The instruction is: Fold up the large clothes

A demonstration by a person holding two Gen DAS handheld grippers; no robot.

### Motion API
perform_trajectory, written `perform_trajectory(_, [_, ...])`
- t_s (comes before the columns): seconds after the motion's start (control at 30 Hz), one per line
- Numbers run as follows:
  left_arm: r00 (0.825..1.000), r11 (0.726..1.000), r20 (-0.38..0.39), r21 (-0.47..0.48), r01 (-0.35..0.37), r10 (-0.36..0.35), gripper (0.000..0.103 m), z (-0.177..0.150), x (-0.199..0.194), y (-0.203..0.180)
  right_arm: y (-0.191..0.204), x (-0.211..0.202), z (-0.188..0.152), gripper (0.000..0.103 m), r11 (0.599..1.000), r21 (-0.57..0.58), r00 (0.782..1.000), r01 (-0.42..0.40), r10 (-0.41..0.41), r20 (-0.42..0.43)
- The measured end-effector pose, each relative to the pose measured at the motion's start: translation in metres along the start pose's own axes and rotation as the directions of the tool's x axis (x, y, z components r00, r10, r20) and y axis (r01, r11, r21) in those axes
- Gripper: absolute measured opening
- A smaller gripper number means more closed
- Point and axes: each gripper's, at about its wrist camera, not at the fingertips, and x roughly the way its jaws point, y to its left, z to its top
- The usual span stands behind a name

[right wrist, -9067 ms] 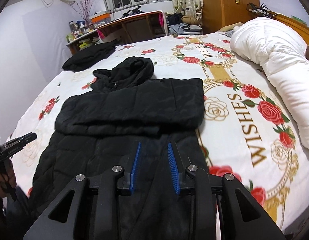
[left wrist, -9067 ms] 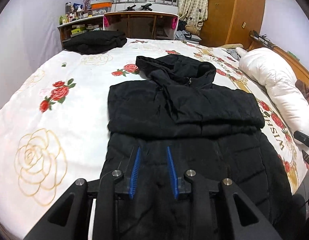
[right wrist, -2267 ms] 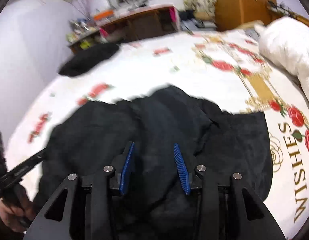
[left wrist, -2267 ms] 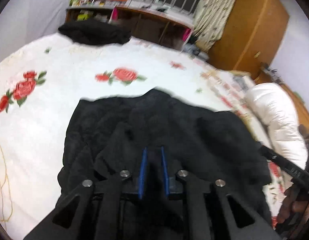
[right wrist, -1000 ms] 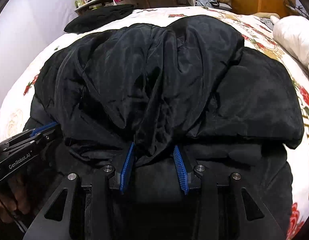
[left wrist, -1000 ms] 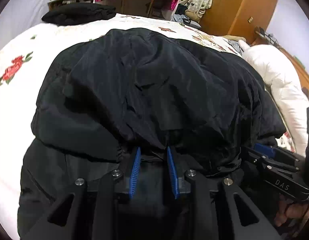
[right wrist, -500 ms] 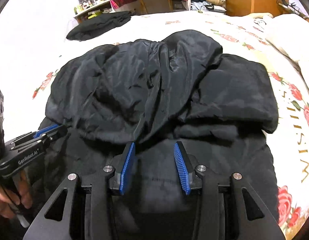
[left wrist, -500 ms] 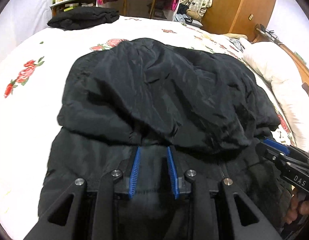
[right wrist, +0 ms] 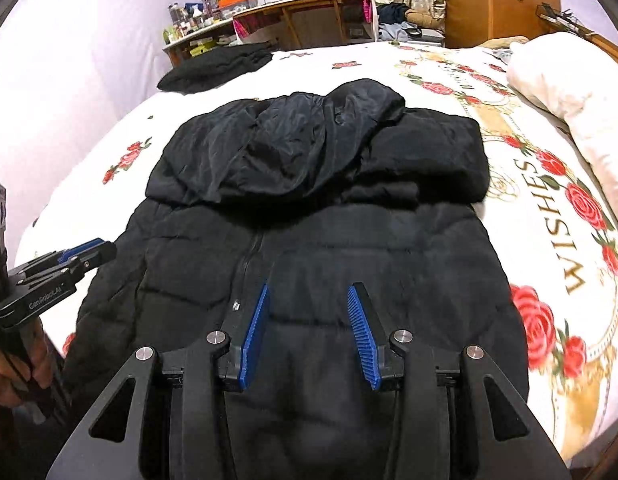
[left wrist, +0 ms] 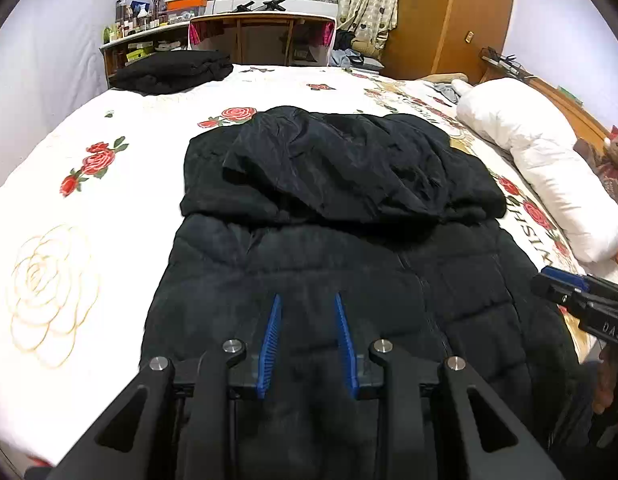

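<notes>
A large black puffer coat (left wrist: 341, 264) lies lengthwise on the bed, also in the right wrist view (right wrist: 309, 240). Its hood (left wrist: 329, 160) is folded down over the folded sleeves at the chest. My left gripper (left wrist: 307, 300) is open and empty above the coat's lower left part. My right gripper (right wrist: 309, 292) is open and empty above the lower right part, beside the zip. Each gripper shows at the edge of the other's view: the right one at the right in the left wrist view (left wrist: 581, 300), the left one at the left in the right wrist view (right wrist: 65, 268).
The bed has a white rose-print cover (left wrist: 89, 200). A folded black garment (left wrist: 173, 70) lies at the far left corner. A white duvet roll (left wrist: 541, 160) lies along the right side. A desk (left wrist: 261, 36) and wardrobe (left wrist: 449, 20) stand beyond the bed.
Both grippers let go of the hood after pulling it down over the chest and drew back toward the hem. The hood now lies flat on the coat.
</notes>
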Motion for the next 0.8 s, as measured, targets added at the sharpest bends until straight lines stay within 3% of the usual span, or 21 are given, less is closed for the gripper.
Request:
perform_trajectory(0.17, [1.000, 1.000, 0.022, 0.023, -0.015, 0.014, 0.029, -0.016, -0.028, 0.000, -0.005, -0.027, -0.022, 0.042, 1.000, 0.026, 1.000, -0.005, 0.004, 0.026])
perform_trajectory(0.33, [0.999, 0.999, 0.027, 0.009, -0.039, 0.039, 0.032, -0.031, -0.042, 0.012, -0.022, -0.048, -0.042, 0.052, 0.998, 0.067, 0.999, 0.000, -0.003, 0.047])
perform_trajectory(0.57, [0.995, 0.993, 0.011, -0.058, -0.098, 0.099, 0.043, -0.049, -0.043, 0.048, -0.064, -0.059, -0.063, 0.059, 0.981, 0.190, 0.998, 0.035, -0.043, 0.039])
perform_trajectory(0.7, [0.993, 0.990, -0.021, -0.081, -0.117, 0.116, 0.047, -0.058, -0.035, 0.062, -0.081, -0.057, -0.068, 0.068, 0.971, 0.233, 0.998, 0.052, -0.058, 0.022])
perform_trajectory(0.8, [0.991, 0.988, -0.052, -0.091, -0.128, 0.124, 0.051, -0.063, -0.027, 0.071, -0.094, -0.053, -0.071, 0.068, 0.961, 0.265, 0.997, 0.074, -0.077, 0.001])
